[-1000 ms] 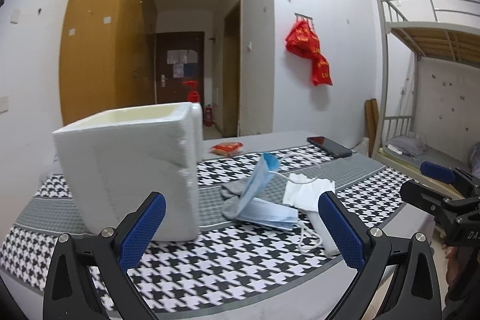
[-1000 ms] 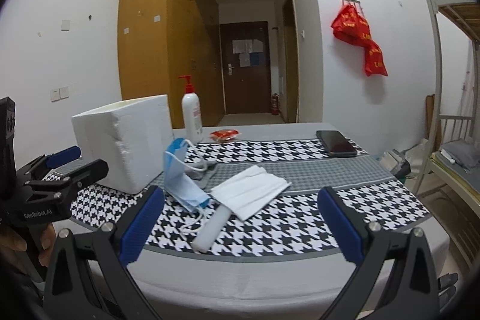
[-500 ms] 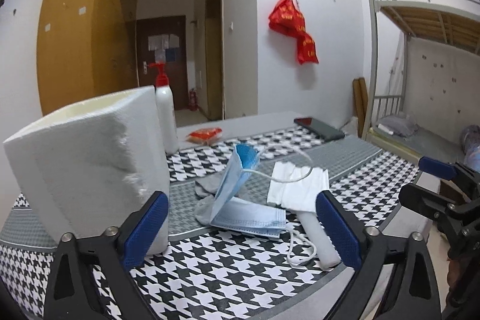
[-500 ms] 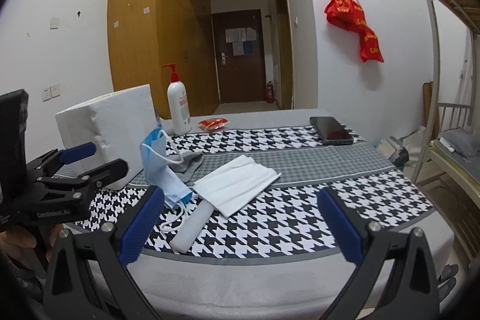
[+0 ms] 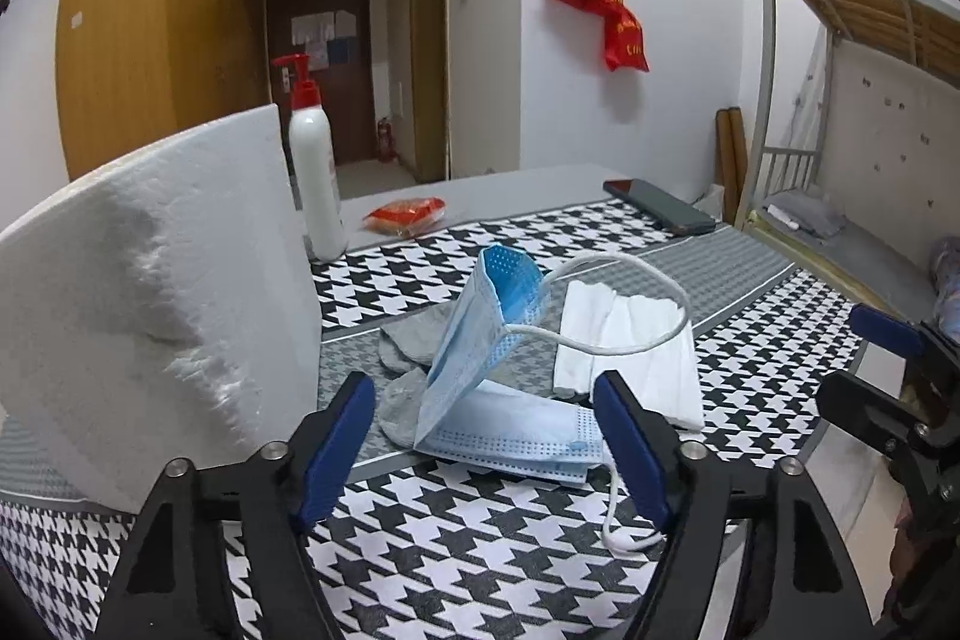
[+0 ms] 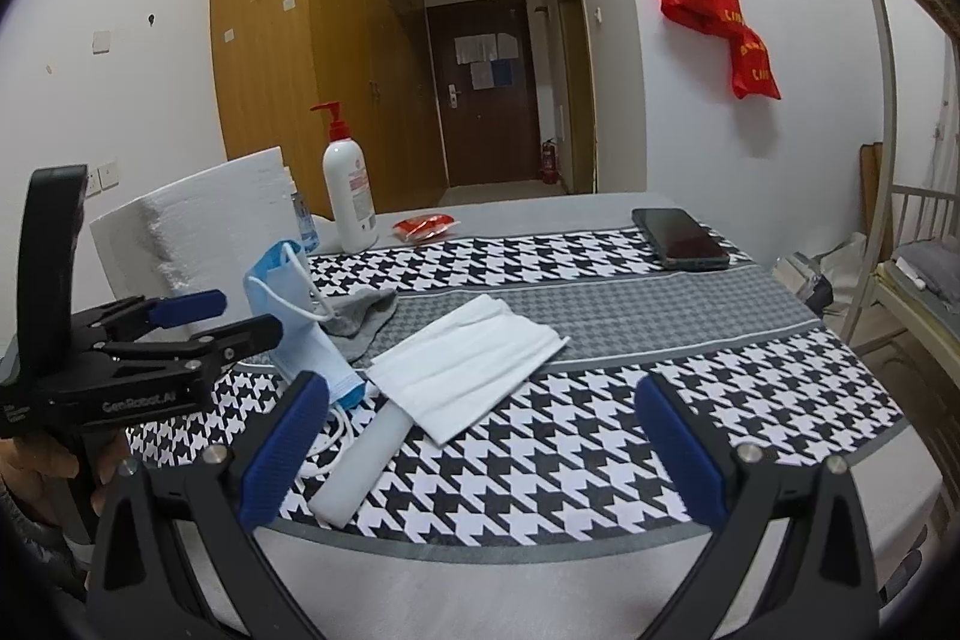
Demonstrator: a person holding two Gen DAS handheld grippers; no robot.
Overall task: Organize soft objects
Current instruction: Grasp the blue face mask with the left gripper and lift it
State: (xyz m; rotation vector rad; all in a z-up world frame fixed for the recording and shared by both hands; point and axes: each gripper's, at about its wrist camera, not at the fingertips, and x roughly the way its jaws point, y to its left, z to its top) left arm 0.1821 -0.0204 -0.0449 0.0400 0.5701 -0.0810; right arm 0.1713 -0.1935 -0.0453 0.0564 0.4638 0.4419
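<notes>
Left gripper closing, hiding part of blue mask.

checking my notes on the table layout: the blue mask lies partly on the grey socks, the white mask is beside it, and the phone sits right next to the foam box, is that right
Not quite: the phone is not next to the foam box. It lies at the far right side of the table, well apart from it, as the right wrist view shows. The pump bottle is what stands beside the box. The blue mask does lie partly on the grey socks, with the white mask beside it.

Side-by-side wrist views over table
</notes>
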